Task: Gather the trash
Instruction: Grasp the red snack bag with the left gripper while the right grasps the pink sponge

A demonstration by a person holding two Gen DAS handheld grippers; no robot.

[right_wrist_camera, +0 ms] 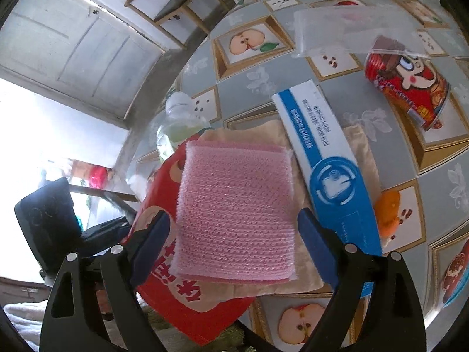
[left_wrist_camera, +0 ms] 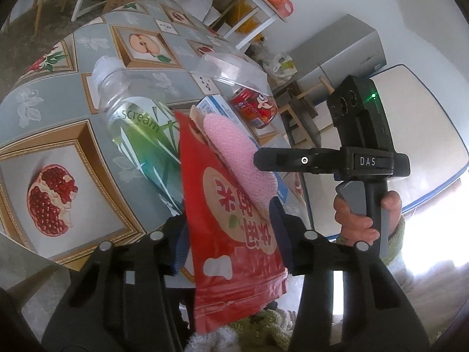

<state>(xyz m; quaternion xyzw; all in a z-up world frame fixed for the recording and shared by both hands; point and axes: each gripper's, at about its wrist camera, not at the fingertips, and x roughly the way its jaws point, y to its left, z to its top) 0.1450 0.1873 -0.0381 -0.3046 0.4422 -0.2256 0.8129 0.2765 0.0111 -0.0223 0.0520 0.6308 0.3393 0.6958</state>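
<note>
Left gripper (left_wrist_camera: pixel 231 231) clamps the red packet (left_wrist_camera: pixel 234 234); right gripper (right_wrist_camera: pixel 234 231) gapes (around the pink sponge (right_wrist_camera: pixel 234 217)).

A table covered with a grey oilcloth (right_wrist_camera: pixel 258 94) printed with framed fruit pictures carries the clutter. Directly on it lie a clear plastic bottle with a green label (left_wrist_camera: pixel 137 129) on its side, a long white and blue cardboard box (right_wrist_camera: pixel 325 158), a red drink can with a cartoon face (right_wrist_camera: pixel 410 94) tipped over, and a clear plastic sheet (right_wrist_camera: pixel 337 32) partly over the can. A beige paper wrapper (right_wrist_camera: pixel 304 267) lies beside the box, its far end running under it.
</note>
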